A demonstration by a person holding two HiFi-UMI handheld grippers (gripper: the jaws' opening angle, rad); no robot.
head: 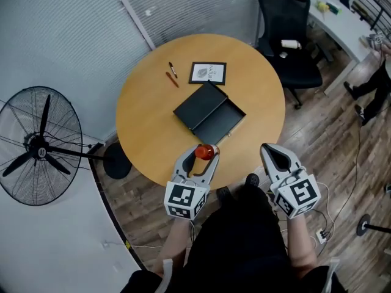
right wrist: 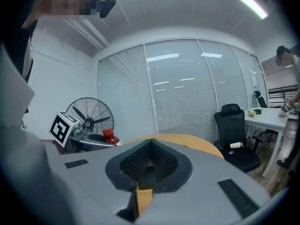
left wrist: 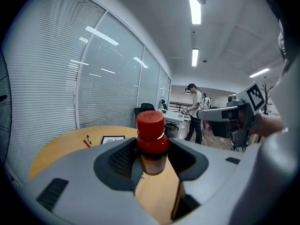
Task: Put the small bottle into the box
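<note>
A small bottle point(head: 206, 152) with a red cap and amber body sits upright between the jaws of my left gripper point(head: 205, 153), which is shut on it above the near edge of the round wooden table point(head: 146, 115). In the left gripper view the small bottle point(left wrist: 151, 139) is clamped at its neck by the grey jaws. The open black box point(head: 209, 113) lies on the table beyond the bottle. My right gripper point(head: 272, 154) hovers off the table's near right edge, shut with nothing in it. The right gripper view shows the small bottle point(right wrist: 109, 136) at the left.
A framed card point(head: 208, 73) and two pens point(head: 173, 75) lie on the far part of the table. A black office chair point(head: 287, 35) stands at the back right, a standing fan point(head: 36, 145) at the left. A person point(head: 372, 84) is at the far right by a desk.
</note>
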